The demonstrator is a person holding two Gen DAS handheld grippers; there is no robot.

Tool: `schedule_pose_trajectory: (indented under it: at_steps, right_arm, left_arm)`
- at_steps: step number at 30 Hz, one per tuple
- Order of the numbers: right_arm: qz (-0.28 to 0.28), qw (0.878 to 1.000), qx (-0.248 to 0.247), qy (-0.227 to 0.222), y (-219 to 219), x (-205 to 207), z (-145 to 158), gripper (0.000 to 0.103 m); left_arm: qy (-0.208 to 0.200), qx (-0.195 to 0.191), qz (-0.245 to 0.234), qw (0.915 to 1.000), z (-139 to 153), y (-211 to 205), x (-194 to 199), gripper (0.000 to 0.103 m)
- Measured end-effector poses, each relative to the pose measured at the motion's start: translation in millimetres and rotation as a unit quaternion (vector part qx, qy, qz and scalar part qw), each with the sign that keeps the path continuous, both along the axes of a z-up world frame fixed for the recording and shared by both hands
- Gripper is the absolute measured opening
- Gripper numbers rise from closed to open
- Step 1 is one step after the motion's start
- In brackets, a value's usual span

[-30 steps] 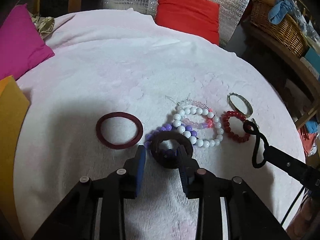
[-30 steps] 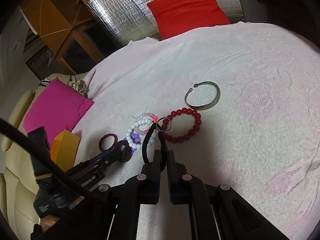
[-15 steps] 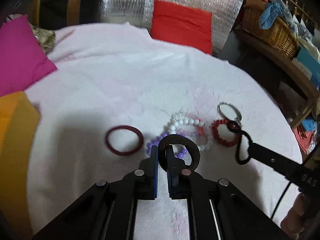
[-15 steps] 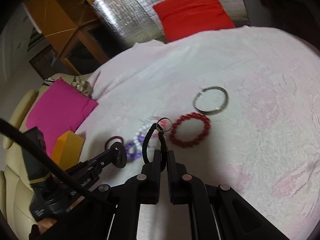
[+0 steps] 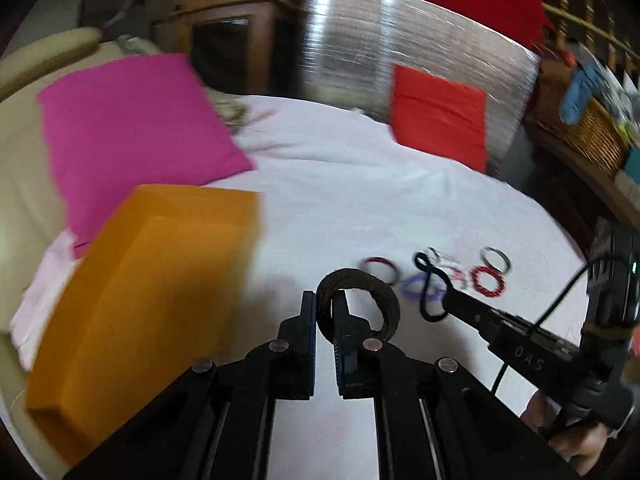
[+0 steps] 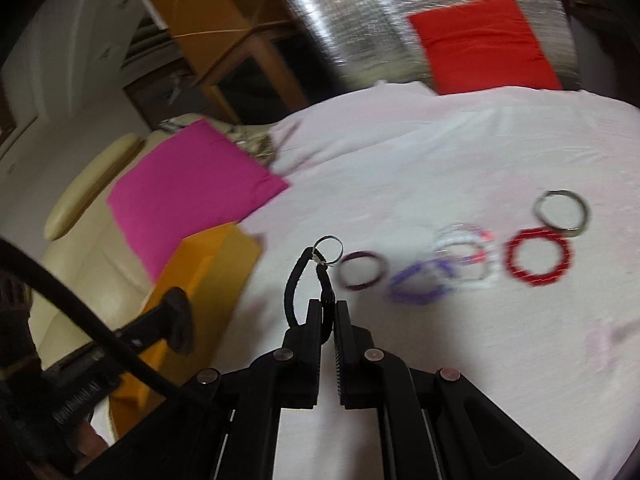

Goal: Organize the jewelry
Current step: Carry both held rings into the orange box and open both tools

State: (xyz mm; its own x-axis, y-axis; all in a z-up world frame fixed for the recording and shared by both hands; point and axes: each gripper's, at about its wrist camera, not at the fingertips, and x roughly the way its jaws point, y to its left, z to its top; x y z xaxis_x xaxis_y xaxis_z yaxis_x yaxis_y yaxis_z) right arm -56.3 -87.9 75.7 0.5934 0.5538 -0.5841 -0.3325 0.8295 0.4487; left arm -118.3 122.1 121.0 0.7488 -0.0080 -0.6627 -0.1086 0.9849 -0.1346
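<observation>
My left gripper (image 5: 324,300) is shut on a thick dark brown bangle (image 5: 380,300), held up above the pale pink cloth (image 5: 360,200). My right gripper (image 6: 328,308) is shut on a thin black cord loop (image 6: 296,280) with a small silver ring (image 6: 328,249) at its tip; the black cord loop (image 5: 430,292) also shows in the left wrist view. On the cloth lie a maroon bangle (image 6: 362,270), a purple bead bracelet (image 6: 420,282), a white bead bracelet (image 6: 466,258), a red bead bracelet (image 6: 536,256) and a silver cuff (image 6: 562,214). An orange box (image 5: 140,300) stands to the left.
A magenta cushion (image 5: 132,132) lies beyond the orange box. A red cushion (image 5: 438,120) leans on a silver foil panel (image 5: 400,52) at the back. A wicker basket (image 5: 580,120) sits on a shelf at the right. A cream seat (image 6: 84,248) is at the left.
My left gripper closed on the dark brown bangle, lifted it and swung left toward the orange box. My right gripper, still holding the cord loop, also moved left, away from the bracelets.
</observation>
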Motion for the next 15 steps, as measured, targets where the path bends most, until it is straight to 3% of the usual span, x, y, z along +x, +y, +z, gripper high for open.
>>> schedule_pose_trajectory:
  at_steps: [6, 9, 15]
  right_arm:
    - [0.08, 0.997, -0.009, -0.01, 79, -25, 11, 0.007]
    - [0.117, 0.993, 0.007, 0.003, 123, -29, 15, 0.007]
    - [0.175, 0.984, -0.035, 0.013, 202, -39, 9, 0.007]
  left_arm:
    - [0.017, 0.015, 0.089, 0.9958, 2, 93, -34, 0.008]
    - [0.059, 0.002, 0.127, 0.9901, -23, 136, -45, 0.008]
    - [0.108, -0.017, 0.153, 0.9822, -62, 169, -53, 0.008]
